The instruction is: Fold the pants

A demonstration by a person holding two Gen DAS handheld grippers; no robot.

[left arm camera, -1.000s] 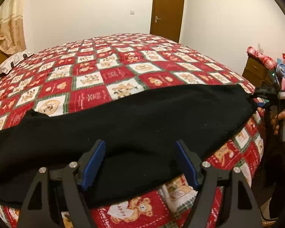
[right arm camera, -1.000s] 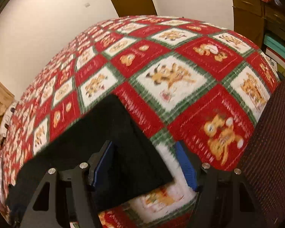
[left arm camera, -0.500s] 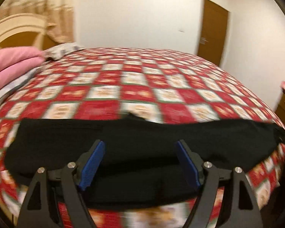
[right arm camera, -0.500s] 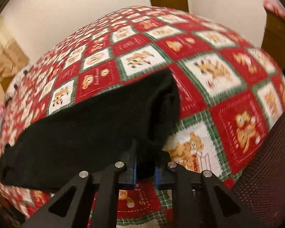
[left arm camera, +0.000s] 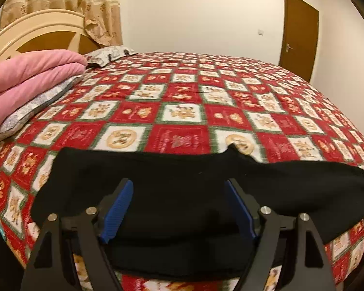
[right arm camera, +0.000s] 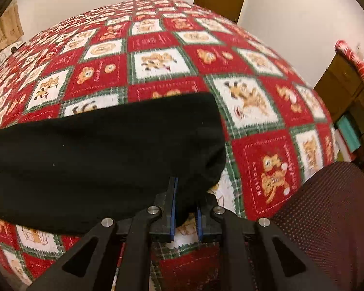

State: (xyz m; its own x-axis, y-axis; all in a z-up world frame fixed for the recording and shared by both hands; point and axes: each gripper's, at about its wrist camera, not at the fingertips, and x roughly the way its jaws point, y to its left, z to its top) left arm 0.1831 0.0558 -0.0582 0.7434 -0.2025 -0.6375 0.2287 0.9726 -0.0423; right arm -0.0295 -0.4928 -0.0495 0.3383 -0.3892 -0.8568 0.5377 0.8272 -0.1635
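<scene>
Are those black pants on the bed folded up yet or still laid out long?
Still laid out long: the black pants stretch in one strip across the bedspread, right claw pinching one end.

- The right gripper (right arm camera: 185, 208), wide apart a second ago with the pants (right arm camera: 104, 155) edge between its pads, now clamps that edge; its jaws have just been closing.
- The left gripper (left arm camera: 179, 208) swings left along the bed (left arm camera: 182, 111): its view drops the dresser and hand and takes in the headboard (left arm camera: 36, 38) and pink blanket (left arm camera: 29, 72).
- It now sits over the pants' other end.
</scene>
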